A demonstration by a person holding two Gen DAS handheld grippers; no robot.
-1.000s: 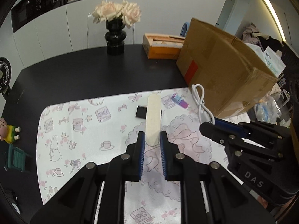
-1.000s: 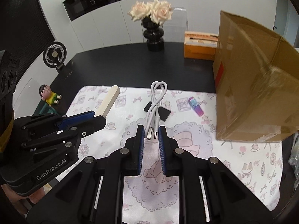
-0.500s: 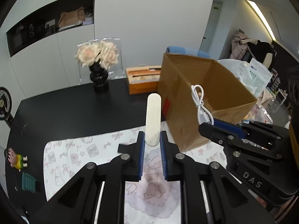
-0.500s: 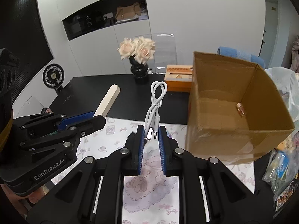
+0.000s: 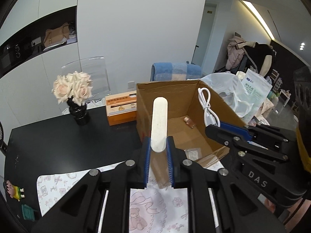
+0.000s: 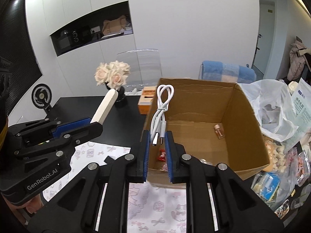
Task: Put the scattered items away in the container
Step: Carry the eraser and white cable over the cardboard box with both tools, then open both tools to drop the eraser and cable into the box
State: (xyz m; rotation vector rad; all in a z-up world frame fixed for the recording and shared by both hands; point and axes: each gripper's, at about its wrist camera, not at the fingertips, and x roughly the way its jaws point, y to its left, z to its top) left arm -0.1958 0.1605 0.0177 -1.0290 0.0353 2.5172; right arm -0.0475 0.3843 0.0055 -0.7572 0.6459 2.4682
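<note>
Two things ride above the cardboard box (image 6: pixel 204 116): left tongs (image 5: pixel 158 149) pinch a stiff, light cream nail file (image 5: pixel 159 122) by its lower end; right tongs (image 6: pixel 157 141) clamp a limp white USB cable (image 6: pixel 162 108) near its plugs, loop flopping free.

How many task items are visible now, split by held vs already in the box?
Held: 2, cream nail file in left hand-held gripper, white USB cable in right hand-held gripper
In cardboard box: 4 discernible, some partly hidden
Total: 6
</note>
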